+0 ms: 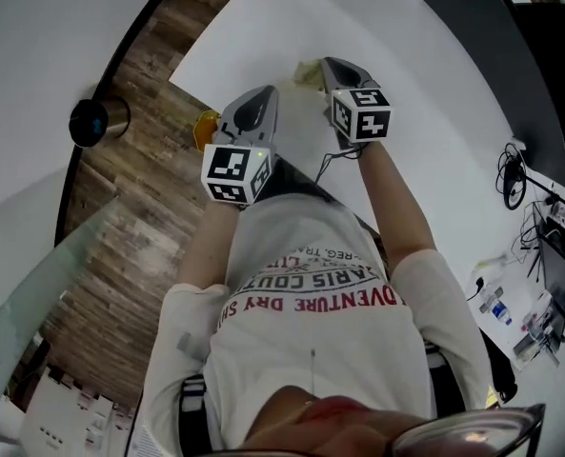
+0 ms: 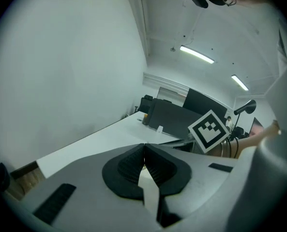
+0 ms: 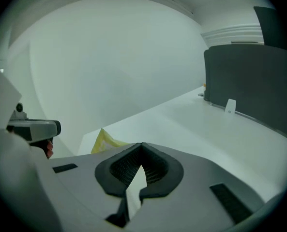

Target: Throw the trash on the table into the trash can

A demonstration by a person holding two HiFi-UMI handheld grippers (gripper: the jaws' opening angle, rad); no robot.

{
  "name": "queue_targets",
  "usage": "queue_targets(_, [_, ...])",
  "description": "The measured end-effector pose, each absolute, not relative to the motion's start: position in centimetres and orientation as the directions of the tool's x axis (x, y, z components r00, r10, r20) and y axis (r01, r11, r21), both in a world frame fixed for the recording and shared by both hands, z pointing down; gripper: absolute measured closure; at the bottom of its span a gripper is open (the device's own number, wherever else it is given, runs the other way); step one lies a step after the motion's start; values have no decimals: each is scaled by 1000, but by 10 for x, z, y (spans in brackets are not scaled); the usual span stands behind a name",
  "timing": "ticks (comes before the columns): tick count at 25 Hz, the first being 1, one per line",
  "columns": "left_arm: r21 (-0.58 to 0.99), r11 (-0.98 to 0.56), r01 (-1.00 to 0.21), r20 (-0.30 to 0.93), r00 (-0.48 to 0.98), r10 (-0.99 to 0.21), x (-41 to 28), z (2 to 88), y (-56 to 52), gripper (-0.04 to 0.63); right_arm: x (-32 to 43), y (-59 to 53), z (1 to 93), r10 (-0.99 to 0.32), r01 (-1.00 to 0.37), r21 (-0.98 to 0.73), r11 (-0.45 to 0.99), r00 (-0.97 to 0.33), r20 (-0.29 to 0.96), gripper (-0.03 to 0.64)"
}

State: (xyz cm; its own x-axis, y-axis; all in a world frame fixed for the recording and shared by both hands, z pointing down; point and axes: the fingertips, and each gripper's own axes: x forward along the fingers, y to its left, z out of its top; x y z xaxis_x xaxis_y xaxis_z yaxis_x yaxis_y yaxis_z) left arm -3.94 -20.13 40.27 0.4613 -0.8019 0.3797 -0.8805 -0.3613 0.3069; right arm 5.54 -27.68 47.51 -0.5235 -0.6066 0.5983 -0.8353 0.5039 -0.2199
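Left tongs (image 2: 144,147) are closed tight and empty. An orange scrap (image 1: 205,128) shows just left of them, a can (image 1: 99,120) well left. Farther out, right tongs (image 3: 142,146) are closed too, with a yellow wrapper (image 3: 104,140) just left of their tip, over the table (image 3: 206,124).

Tabletop (image 1: 425,84) bare ahead, plenty rm to pass; dark divider (image 1: 515,74) blocks far side. L of corner: open floor (image 1: 139,188) w/ can (image 1: 99,120) standing.
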Motion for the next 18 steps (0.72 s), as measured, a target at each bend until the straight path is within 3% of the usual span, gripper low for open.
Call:
queue_targets(5, [292, -138, -946, 377, 246, -893, -73, 400, -129, 571, 8, -231, 447, -499, -693, -257, 673, -682, 534, 594])
queue_targets(10, [291, 102, -951, 414, 29, -910, -134, 423, -50, 571, -76, -161, 455, -323, -513, -281, 811, -794, 515, 594])
queue_targets(18, [288, 462, -839, 563, -242, -790, -238, 498, 104, 571, -203, -40, 554, -58, -310, -301, 902, -777, 626, 594])
